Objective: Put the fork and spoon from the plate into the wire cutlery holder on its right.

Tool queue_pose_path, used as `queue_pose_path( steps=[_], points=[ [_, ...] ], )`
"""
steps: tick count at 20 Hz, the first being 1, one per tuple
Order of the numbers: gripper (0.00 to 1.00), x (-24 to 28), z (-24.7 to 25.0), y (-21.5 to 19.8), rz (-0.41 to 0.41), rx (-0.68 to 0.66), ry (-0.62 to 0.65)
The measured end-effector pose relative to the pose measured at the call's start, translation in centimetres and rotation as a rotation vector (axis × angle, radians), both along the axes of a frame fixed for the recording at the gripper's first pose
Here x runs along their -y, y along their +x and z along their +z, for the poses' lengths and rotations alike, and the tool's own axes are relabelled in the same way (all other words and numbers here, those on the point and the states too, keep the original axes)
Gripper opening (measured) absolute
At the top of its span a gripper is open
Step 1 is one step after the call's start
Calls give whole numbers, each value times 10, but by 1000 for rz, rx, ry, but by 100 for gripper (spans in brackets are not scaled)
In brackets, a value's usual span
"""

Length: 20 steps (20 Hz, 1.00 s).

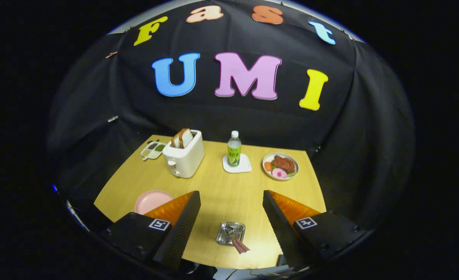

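fingers: gripper (231, 217) spread wide above the near part of the table, holding nothing; bare wood shows between the two fingers.
table: (221, 194) light wood, set against the black cloth wall.
holder: (230, 233) small shiny square container near the table's near edge, low between the fingers, touching neither; whether it is wire i cannot tell.
cutlery: (239, 245) reddish-brown handles stick out of the holder toward the near edge, with something shiny, perhaps a spoon bowl, inside; too small to tell fork from spoon.
pink plate: (151, 200) near the table's left edge, just beyond the left finger, partly hidden behind it; the part that shows is bare.
toaster: (183, 157) white, toward the far left corner, with bread slices (182, 138) standing up out of its slot.
small tray: (152, 150) at the far left corner, just beside the toaster, white with several compartments holding dark and green bits.
bottle: (234, 148) upright near the middle of the far edge, white cap, green label, standing on a white coaster (238, 165).
food plate: (280, 166) toward the far right corner, well apart from the bottle, carrying brown, orange, pink and green food.
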State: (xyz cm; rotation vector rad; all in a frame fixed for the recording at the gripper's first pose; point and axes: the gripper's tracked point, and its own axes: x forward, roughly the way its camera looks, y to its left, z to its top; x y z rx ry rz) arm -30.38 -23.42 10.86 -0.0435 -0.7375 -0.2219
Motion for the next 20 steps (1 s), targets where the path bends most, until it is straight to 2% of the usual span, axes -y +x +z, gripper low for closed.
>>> queue_pose_path(
  steps=[7, 20],
  points=[
    [98, -32, 22, -52, -9, 237, -34],
    [98, -38, 14, -57, 0, 218, -22]
  ],
)
